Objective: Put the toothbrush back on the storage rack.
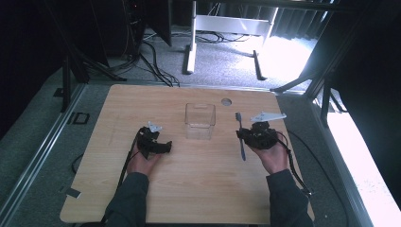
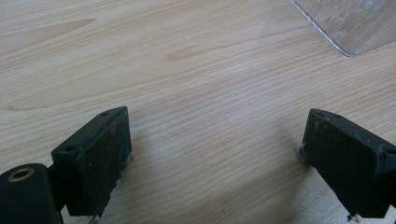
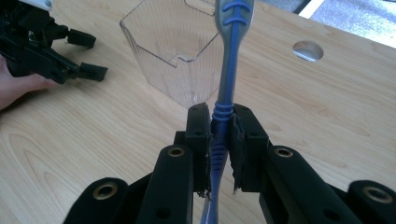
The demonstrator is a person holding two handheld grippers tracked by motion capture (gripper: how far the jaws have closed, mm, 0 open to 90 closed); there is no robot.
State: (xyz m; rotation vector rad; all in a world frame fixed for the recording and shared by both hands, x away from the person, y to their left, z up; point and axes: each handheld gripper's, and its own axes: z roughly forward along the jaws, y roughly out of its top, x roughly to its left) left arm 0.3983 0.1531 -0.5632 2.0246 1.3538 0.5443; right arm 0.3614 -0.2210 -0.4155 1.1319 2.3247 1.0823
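Left tool (image 1: pixel 163 146) rests on the desk (image 1: pixel 198 189) left of the clear cup (image 1: pixel 200 121), jaws wide apart, nothing between. Right tool (image 3: pixel 223 140), right of the cup, clamps a blue toothbrush (image 3: pixel 229 70) mid-handle. Likely next: into the cup; keep it upright, center over the rim before releasing. No readable writing.

Setting: we class this as a lab or recording studio rather than a home. We note a lone wooden surface (image 1: pixel 189 189) with a cable hole (image 1: pixel 226 101), standing on grey carpet (image 1: pixel 222 61) between dark metal frame posts (image 1: pixel 66 80), black curtains (image 1: pixel 28 52) at the sides. We also list loose cables (image 1: pixel 153 64) trailing across the floor and a white equipment stand (image 1: pixel 191 47) behind.
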